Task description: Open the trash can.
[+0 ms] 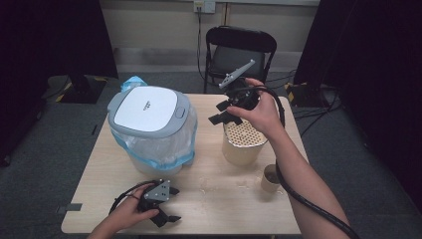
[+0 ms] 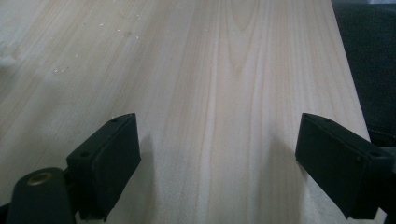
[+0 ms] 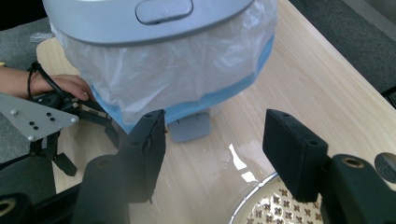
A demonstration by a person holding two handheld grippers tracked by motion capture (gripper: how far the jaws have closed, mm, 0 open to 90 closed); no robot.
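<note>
A white-lidded grey pedal bin (image 1: 149, 112) with a clear and blue bag liner stands at the table's left middle. My right gripper (image 1: 217, 113) hovers above a cream perforated container (image 1: 243, 144), its jaws pointing toward the bin. In the right gripper view the right gripper (image 3: 215, 116) is open with nothing between its jaws, facing the bin (image 3: 163, 56) and its foot pedal (image 3: 190, 127). My left gripper (image 1: 174, 204) rests on the table near the front edge. In its own view the left gripper (image 2: 217, 121) stands wide open over bare wood.
A small round cup (image 1: 271, 179) sits at the front right of the wooden table (image 1: 99, 164). A black folding chair (image 1: 239, 50) stands behind the table. The perforated container's rim (image 3: 261, 196) shows below the right jaws, and the other hand's gripper (image 3: 51, 126) lies beyond the bin.
</note>
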